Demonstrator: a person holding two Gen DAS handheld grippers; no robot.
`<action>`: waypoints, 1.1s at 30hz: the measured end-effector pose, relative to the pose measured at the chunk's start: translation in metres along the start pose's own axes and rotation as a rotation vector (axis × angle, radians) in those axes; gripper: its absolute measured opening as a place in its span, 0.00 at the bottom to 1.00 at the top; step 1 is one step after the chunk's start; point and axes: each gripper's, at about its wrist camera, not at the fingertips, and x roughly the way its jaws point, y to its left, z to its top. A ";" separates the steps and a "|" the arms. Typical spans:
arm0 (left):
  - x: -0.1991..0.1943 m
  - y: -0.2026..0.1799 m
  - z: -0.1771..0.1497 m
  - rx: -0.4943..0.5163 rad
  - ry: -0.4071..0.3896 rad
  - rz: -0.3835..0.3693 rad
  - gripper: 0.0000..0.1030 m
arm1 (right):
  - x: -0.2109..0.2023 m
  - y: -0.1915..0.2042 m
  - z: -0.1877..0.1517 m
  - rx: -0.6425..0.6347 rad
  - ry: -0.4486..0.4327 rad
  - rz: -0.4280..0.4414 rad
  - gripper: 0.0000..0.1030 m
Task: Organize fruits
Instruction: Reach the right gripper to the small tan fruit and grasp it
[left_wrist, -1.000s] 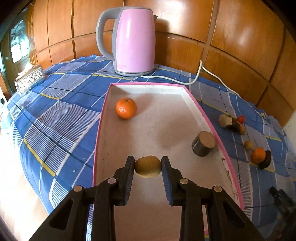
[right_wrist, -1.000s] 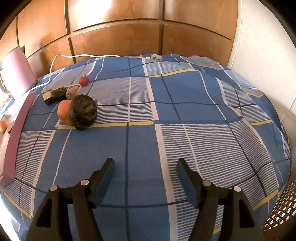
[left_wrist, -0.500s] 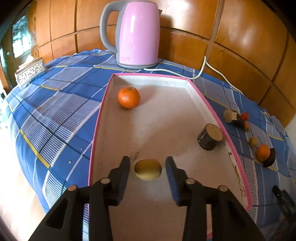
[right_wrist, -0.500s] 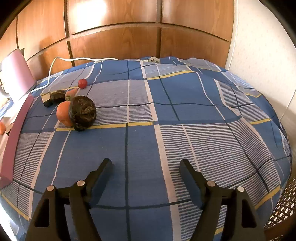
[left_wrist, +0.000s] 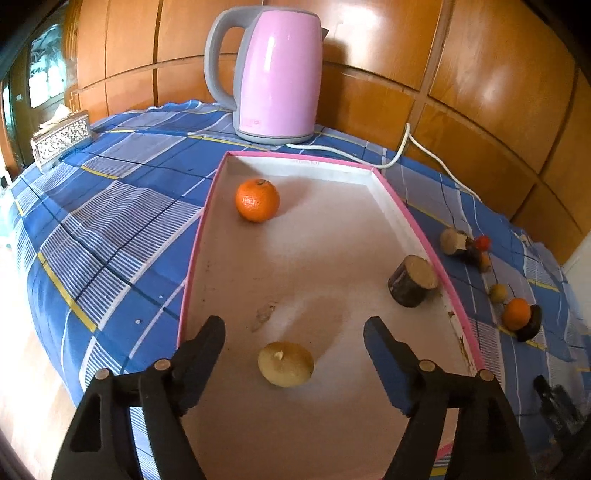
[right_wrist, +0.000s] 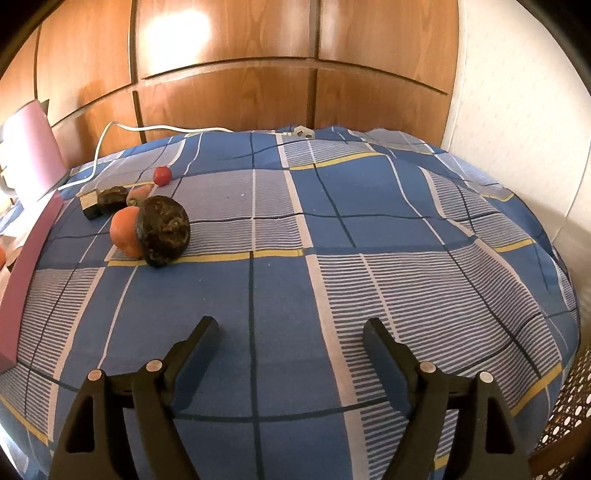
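Note:
A pink-rimmed tray (left_wrist: 195, 258) lies on the blue checked cloth. In it sit an orange (left_wrist: 257, 199), a dark wood stump (left_wrist: 413, 281) near the right rim, and a yellow-brown fruit (left_wrist: 285, 363). My left gripper (left_wrist: 295, 343) hovers over that fruit, jaws opening, pads clear of it on both sides. Right of the tray lie a second orange (left_wrist: 516, 314) against a dark lump (right_wrist: 163, 230), a small red fruit (right_wrist: 161, 175), a small yellow fruit (left_wrist: 498, 292) and wood pieces (left_wrist: 453, 241). My right gripper (right_wrist: 290, 336) is opening over bare cloth, nothing between its fingers.
A pink kettle (left_wrist: 275, 74) stands behind the tray, its white cord (left_wrist: 402, 147) trailing right along the wooden wall. A patterned tissue box (left_wrist: 61, 138) sits at the far left. The cloth drops off at the near and right edges; a cane-weave surface (right_wrist: 565, 417) shows at the lower right.
My left gripper let go of the yellow-brown fruit, which now rests on the tray floor, and its jaws spread wide. The right gripper's jaws widened a little without moving.

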 end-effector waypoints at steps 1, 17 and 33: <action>0.000 -0.001 0.000 0.004 -0.001 0.001 0.78 | 0.001 0.000 0.000 -0.001 -0.004 -0.001 0.82; -0.012 -0.011 -0.012 0.049 -0.056 0.033 1.00 | 0.009 -0.005 0.016 -0.020 0.094 0.041 0.83; -0.025 -0.011 -0.010 0.043 -0.140 -0.001 1.00 | 0.009 0.045 0.112 -0.060 0.079 0.310 0.38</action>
